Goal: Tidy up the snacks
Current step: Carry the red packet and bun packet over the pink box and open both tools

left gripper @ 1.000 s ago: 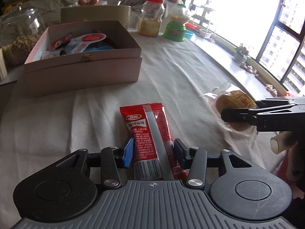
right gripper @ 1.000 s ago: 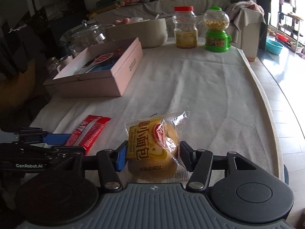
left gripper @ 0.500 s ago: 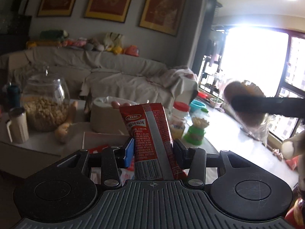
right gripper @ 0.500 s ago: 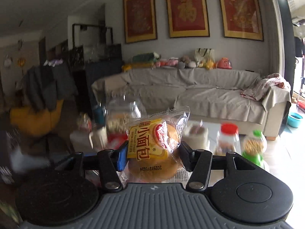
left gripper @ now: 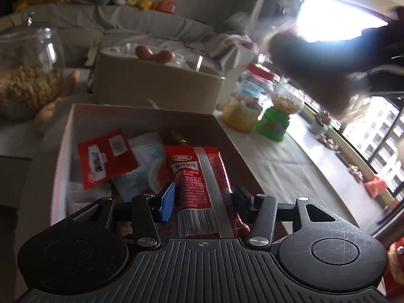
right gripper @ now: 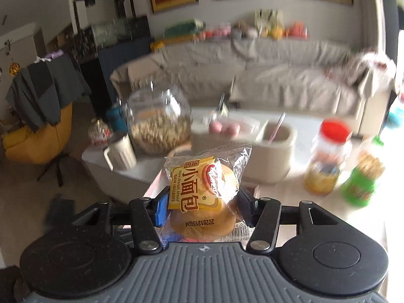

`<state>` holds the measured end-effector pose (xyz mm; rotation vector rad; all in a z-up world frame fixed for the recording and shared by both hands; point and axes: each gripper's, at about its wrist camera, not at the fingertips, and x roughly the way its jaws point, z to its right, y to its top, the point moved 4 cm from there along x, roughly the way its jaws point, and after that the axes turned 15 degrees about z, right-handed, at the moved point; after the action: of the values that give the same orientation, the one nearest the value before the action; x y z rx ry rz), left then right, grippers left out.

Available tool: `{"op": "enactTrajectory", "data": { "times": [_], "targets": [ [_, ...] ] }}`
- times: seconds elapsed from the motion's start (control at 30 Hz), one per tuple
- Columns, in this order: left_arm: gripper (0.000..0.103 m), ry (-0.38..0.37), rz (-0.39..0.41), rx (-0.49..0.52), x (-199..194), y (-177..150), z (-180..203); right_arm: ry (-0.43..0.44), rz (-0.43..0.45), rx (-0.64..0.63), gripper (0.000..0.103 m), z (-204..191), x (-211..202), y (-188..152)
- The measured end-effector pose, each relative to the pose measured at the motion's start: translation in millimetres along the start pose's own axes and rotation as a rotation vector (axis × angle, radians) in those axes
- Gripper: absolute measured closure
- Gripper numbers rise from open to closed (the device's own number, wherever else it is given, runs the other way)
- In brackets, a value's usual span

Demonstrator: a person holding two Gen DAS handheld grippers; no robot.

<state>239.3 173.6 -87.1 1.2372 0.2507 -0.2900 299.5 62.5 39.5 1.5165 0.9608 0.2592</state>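
My left gripper (left gripper: 204, 194) hangs over the open pink box (left gripper: 141, 112), which holds several snack packets. A red snack packet (left gripper: 199, 176) stands between its jaws, which are opening; a gap shows beside the blue pad (left gripper: 168, 199). My right gripper (right gripper: 202, 202) is shut on a clear-wrapped mini bread packet (right gripper: 202, 184), held in the air. In the left wrist view that right gripper and its bread appear as a dark blur (left gripper: 325, 60) at the upper right, above the table.
A glass jar of nuts (left gripper: 22, 85) stands left of the box and a beige box (left gripper: 156, 83) behind it. A red-lidded jar (left gripper: 246, 101) and a green dispenser (left gripper: 276, 120) sit on the cloth-covered table (left gripper: 290, 166). A white mug (right gripper: 121, 150) is near the glass jar.
Both grippers rose from the tablecloth and travelled toward the pink box. The left now looks down into it, and its jaws have widened around the red packet. The right keeps its bread.
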Motion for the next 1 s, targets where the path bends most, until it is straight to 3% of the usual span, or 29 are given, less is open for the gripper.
{"op": "enactTrajectory", "data": {
  "times": [0.23, 0.4, 0.5, 0.63, 0.77, 0.87, 1.0],
  "targets": [
    [0.048, 0.039, 0.060, -0.053, -29, 5, -22, -0.011, -0.115, 0.044, 0.048, -6, 75, -30],
    [0.049, 0.023, 0.027, -0.055, -29, -1, -27, -0.007, -0.226, 0.076, 0.048, -9, 123, -47],
    [0.049, 0.087, 0.042, -0.041, -27, 2, -35, -0.032, -0.279, 0.088, 0.048, -5, 139, -58],
    [0.046, 0.090, 0.054, -0.102, -18, 15, -47, 0.007, -0.286, 0.077, 0.047, -1, 136, -56],
    [0.052, 0.058, 0.080, -0.146, -23, 28, -49, 0.022, -0.230, 0.037, 0.033, 0, 118, -45],
    [0.052, 0.025, 0.112, -0.208, -34, 35, -56, 0.042, -0.178, 0.018, 0.032, 1, 99, -36],
    [0.052, 0.044, 0.159, -0.218, -62, 42, -51, 0.035, -0.115, 0.039, 0.032, 5, 71, -29]
  ]
}}
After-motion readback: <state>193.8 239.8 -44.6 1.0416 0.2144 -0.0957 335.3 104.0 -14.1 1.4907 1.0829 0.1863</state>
